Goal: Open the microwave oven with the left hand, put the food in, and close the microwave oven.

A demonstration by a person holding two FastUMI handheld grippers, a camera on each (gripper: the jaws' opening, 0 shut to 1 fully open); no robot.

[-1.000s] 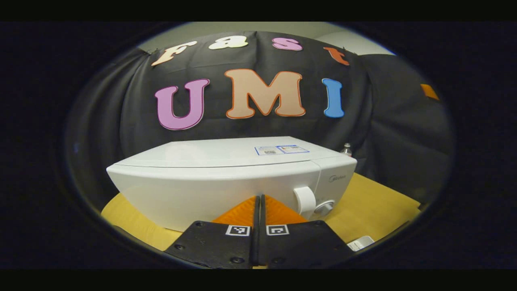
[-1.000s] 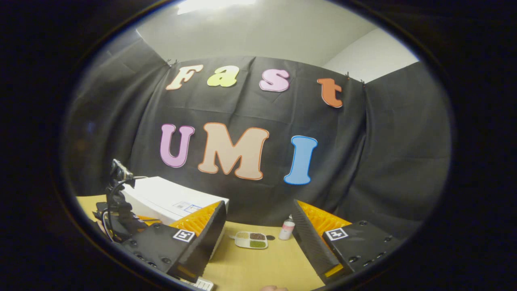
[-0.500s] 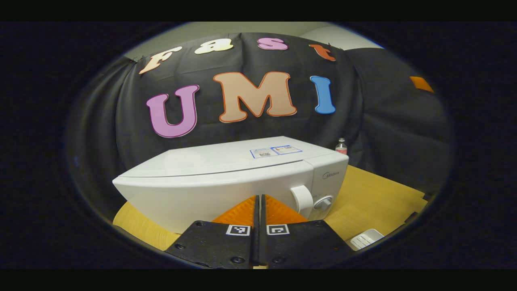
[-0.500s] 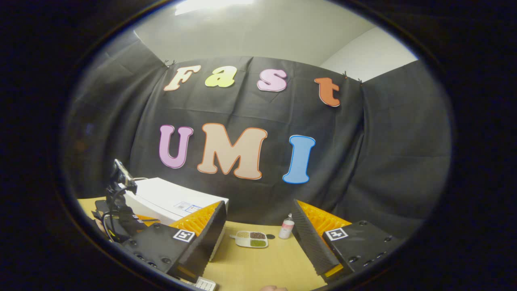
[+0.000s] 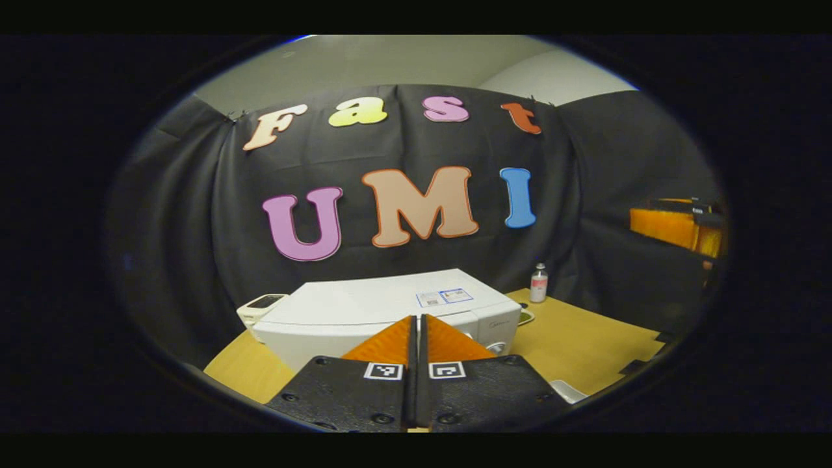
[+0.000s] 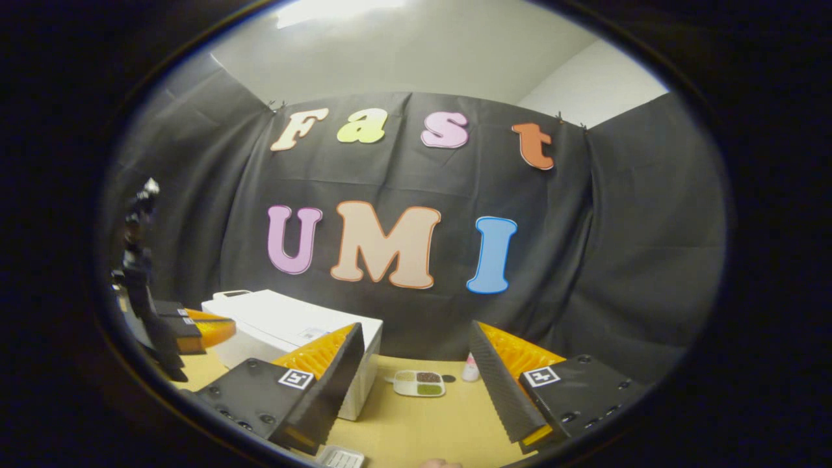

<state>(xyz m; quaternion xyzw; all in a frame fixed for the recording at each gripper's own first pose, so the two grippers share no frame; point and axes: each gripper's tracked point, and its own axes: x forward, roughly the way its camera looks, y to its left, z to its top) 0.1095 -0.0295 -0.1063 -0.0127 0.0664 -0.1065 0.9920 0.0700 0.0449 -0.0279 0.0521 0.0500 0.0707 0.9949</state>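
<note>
Left gripper (image 5: 417, 325): orange fingers pressed together, nothing between, held in air short of microwave (image 5: 364, 309). Microwave white, door closed, on yellow table (image 5: 585, 344) toward left rear. Right gripper (image 6: 416, 354): jaws wide apart, empty. Food tray (image 6: 419, 383) with three compartments on table, just right of microwave. Small bottle (image 5: 538, 283) near table's rear edge, beyond tray.

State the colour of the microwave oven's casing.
White. The microwave oven shows it best in the left gripper view.
</note>
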